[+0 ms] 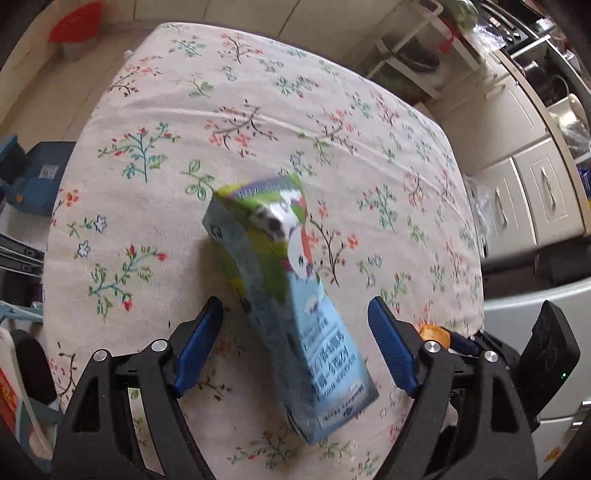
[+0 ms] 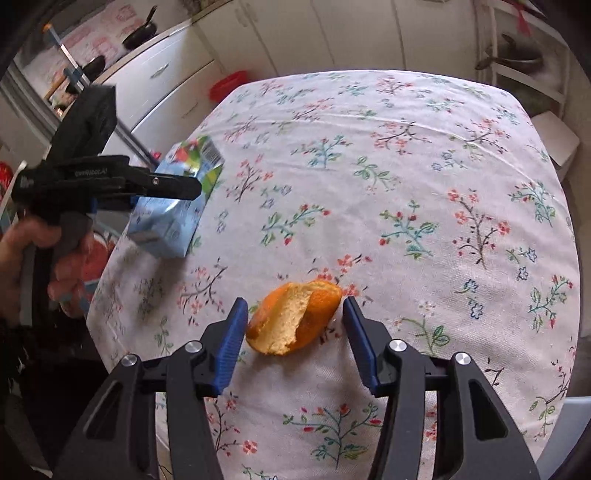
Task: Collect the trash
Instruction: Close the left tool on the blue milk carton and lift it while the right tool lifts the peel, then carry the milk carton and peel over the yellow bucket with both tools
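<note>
Orange peel (image 2: 293, 317) lies on the floral-cloth tabletop (image 2: 406, 155), between my right tongs (image 2: 295, 332), which stand open, one pad near its left edge, neither pressing. Milk carton (image 1: 284, 295) sits between my left tongs (image 1: 295, 347), spread wide, pads clear of it; carton blurred, near the tabletop's edge.

1. A floral tablecloth (image 2: 406, 155) covered the table.
2. White cabinets (image 1: 517, 192) lined the kitchen wall.
3. A red container (image 2: 227, 85) stood on the floor beyond the table's far edge.
4. Black frying pans (image 2: 142, 31) rested on a counter.
</note>
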Tool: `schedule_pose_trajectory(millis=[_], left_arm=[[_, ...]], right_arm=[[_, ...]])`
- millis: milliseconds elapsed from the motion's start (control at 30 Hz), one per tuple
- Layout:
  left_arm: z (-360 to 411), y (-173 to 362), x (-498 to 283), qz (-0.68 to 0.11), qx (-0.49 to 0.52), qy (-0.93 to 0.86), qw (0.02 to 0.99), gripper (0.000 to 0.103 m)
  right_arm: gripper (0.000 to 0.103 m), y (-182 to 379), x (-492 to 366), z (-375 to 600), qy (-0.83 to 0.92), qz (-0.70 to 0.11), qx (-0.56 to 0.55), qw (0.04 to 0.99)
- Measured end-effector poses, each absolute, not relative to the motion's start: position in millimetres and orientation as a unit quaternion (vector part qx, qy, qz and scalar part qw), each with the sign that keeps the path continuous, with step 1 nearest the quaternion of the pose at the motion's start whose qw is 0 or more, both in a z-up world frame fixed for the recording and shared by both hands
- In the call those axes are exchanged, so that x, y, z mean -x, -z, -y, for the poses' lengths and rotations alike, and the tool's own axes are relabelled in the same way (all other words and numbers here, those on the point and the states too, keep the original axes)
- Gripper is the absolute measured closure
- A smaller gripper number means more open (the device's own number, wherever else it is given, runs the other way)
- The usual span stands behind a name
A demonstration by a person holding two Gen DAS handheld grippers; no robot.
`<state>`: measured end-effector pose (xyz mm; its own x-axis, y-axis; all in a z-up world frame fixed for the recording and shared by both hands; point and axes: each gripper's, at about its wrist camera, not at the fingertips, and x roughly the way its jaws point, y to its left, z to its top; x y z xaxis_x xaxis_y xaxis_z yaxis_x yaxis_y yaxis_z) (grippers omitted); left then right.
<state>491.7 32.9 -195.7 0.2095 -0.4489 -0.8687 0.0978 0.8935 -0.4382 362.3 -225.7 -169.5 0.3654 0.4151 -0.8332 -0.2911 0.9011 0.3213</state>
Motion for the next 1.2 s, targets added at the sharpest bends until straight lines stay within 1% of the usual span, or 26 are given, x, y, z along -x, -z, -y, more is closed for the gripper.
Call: schedule_pose_trajectory(millis=[33, 67, 100, 167, 333, 533, 733, 867, 1033, 1200], left_arm=[[-33, 195, -491, -0.598, 0.144, 0.176, 0.769, 0.030], [-31, 197, -499, -0.595, 0.144, 0.176, 0.771, 0.040], [-29, 198, -502, -0.593, 0.143, 0.177, 0.772, 0.051], [-26, 199, -501, -0.586, 0.153, 0.183, 0.774, 0.061], [-30, 196, -484, -0.556, 0.185, 0.188, 0.789, 0.061], [-43, 171, -431, -0.487, 0.214, 0.199, 0.823, 0.061], [-38, 148, -370, -0.434, 0.161, 0.179, 0.868, 0.061], [-37, 134, -326, -0.400, 0.149, 0.174, 0.887, 0.061], [-37, 130, -274, -0.384, 0.137, 0.170, 0.897, 0.061], [-28, 136, -230, -0.379, 0.125, 0.170, 0.901, 0.061]], right_arm=[[0.061, 170, -364, 225, -0.213, -0.520, -0.058, 0.825], [0.069, 170, -363, 224, -0.213, -0.520, -0.055, 0.825], [0.073, 170, -362, 222, -0.215, -0.520, -0.050, 0.825], [0.078, 170, -360, 217, -0.217, -0.518, -0.038, 0.827], [0.082, 163, -355, 217, -0.222, -0.507, -0.035, 0.832], [0.082, 152, -348, 223, -0.232, -0.494, -0.065, 0.835], [0.082, 141, -331, 216, -0.243, -0.482, -0.090, 0.837], [0.082, 127, -305, 209, -0.250, -0.460, -0.099, 0.846], [0.082, 121, -270, 219, -0.247, -0.438, -0.132, 0.855], [0.082, 126, -229, 227, -0.240, -0.427, -0.165, 0.856]])
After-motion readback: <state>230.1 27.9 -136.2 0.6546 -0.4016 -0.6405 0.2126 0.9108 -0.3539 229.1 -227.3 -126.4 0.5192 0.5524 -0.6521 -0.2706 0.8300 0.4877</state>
